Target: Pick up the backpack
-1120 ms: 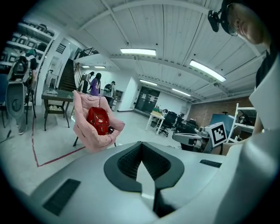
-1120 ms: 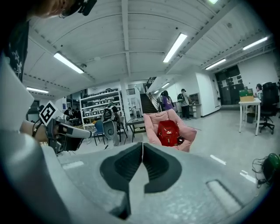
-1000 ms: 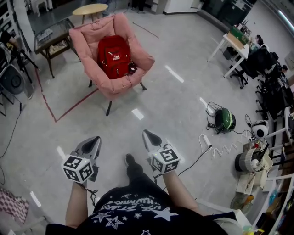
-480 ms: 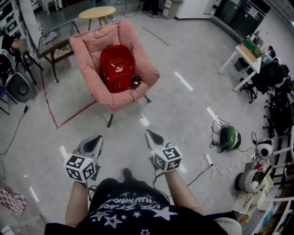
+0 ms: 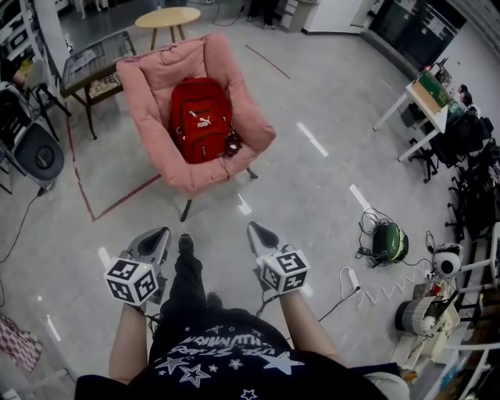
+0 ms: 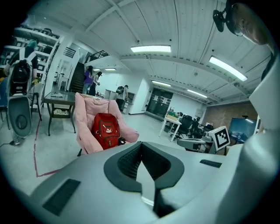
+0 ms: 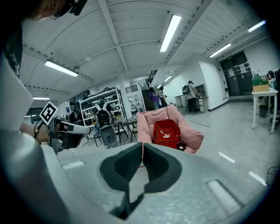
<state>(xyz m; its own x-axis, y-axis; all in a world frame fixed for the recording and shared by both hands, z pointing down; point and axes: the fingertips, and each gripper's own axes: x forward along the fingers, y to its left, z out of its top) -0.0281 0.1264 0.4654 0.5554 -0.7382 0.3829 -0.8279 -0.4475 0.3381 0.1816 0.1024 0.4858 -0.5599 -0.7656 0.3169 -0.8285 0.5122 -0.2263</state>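
Note:
A red backpack point(image 5: 201, 119) stands upright on the seat of a pink padded chair point(image 5: 156, 74), with a small dark pouch hanging at its right side. It also shows in the left gripper view, backpack point(image 6: 105, 130), and in the right gripper view, backpack point(image 7: 166, 132). My left gripper point(image 5: 159, 237) and right gripper point(image 5: 255, 231) are both shut and empty, held side by side over the floor well short of the chair, tips pointing toward it. The person's leg point(image 5: 186, 273) steps forward between them.
A glass-top side table point(image 5: 92, 62) and a round wooden table point(image 5: 167, 17) stand behind the chair. Red tape lines point(image 5: 117, 195) mark the floor left of it. A green device with cables point(image 5: 389, 241) lies at right, desks point(image 5: 426, 98) and office chairs beyond. A fan point(image 5: 37, 156) sits at left.
The chair and backpack have come closer in view as the person walks toward them. A foot has swung forward between the grippers. Both grippers stay shut.

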